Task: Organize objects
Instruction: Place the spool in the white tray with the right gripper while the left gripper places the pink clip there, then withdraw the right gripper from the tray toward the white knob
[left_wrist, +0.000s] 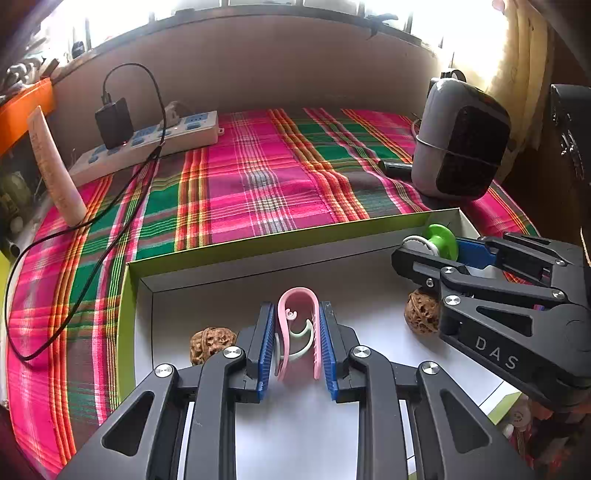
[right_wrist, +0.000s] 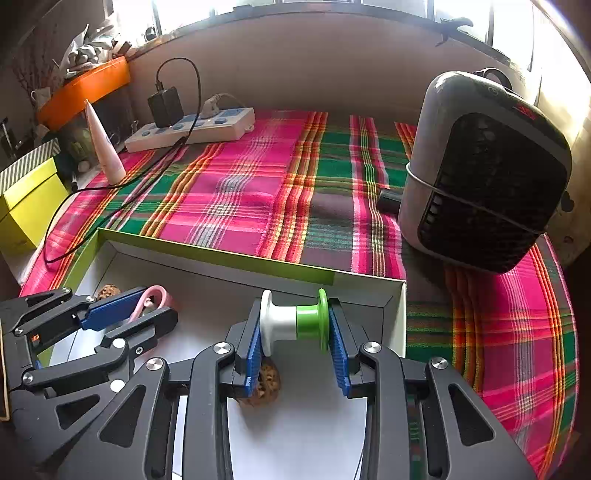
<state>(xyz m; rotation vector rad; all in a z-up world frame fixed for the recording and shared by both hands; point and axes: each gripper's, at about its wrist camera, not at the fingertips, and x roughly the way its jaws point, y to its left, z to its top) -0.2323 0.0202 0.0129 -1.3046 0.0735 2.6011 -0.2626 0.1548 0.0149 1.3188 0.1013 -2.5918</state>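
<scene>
Black linkage arms of my left gripper fill the bottom of its view; the blue pads are drawn in narrow and press both flanks of a pink clip, which stands upright between them with its closed loop pointing away from me. My right gripper is likewise closed to a moderate gap, clamping a white-and-green spool end to end, white flange on the left pad, green flange on the right. Both grippers sit over the white floor of a shallow box with a green rim, resting on a plaid cloth. Beyond the right gripper and to its right stands a grey heater. Beyond the left gripper, far left, lies a power strip. One walnut lies just left of the left gripper; another walnut lies beneath the right gripper's left finger.
</scene>
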